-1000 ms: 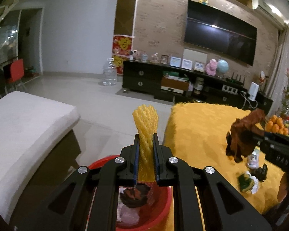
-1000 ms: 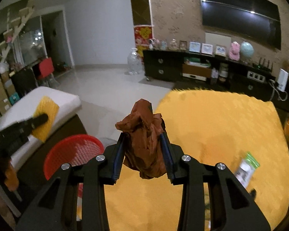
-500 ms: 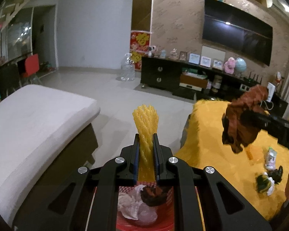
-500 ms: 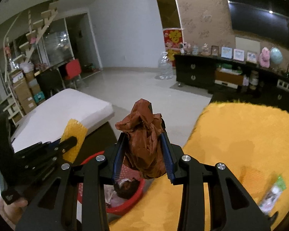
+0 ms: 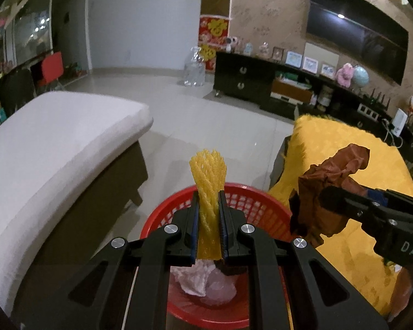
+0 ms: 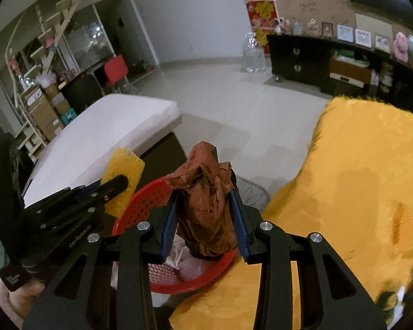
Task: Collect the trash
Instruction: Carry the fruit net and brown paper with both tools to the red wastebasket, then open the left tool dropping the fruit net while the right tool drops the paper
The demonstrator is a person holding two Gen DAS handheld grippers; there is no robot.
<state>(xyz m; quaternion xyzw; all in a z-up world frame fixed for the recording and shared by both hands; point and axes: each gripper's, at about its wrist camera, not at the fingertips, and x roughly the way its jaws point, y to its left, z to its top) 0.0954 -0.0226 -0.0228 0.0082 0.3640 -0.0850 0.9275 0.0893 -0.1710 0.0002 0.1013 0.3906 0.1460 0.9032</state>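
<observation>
a yellow foam net sleeve [image 5: 208,189] is clamped between the fingers [image 5: 195,225] of the left gripper [image 5: 208,227], its free end standing upright above the finger tips. the left gripper is pitched downward and is held over the near rim of a red mesh basket [image 5: 250,202] that stands on the floor. crumpled pale tissue [image 5: 195,279] and a dark scrap are seen lying in the basket's bottom.

a crumpled brown paper wad [image 6: 206,206] is clamped between the blue-padded fingers [image 6: 241,225] of the right gripper [image 6: 205,224], with its top poking out above the tips. the right gripper is likewise tilted downward, and the basket [image 6: 140,200] is seen just beyond and below it. in the left wrist view the right gripper [image 5: 333,195] is seen reaching in from the right, with the brown wad [image 5: 325,189] held beside the basket's right rim, over the edge of the worktop.

the worktop is covered by a yellow fuzzy cloth [image 6: 358,170] and lies to the right of the basket. a white cushioned bench [image 5: 52,143] lies to the left. part of a hand [image 6: 19,299] gripping the left tool's handle is seen at the lower left of the right wrist view.
</observation>
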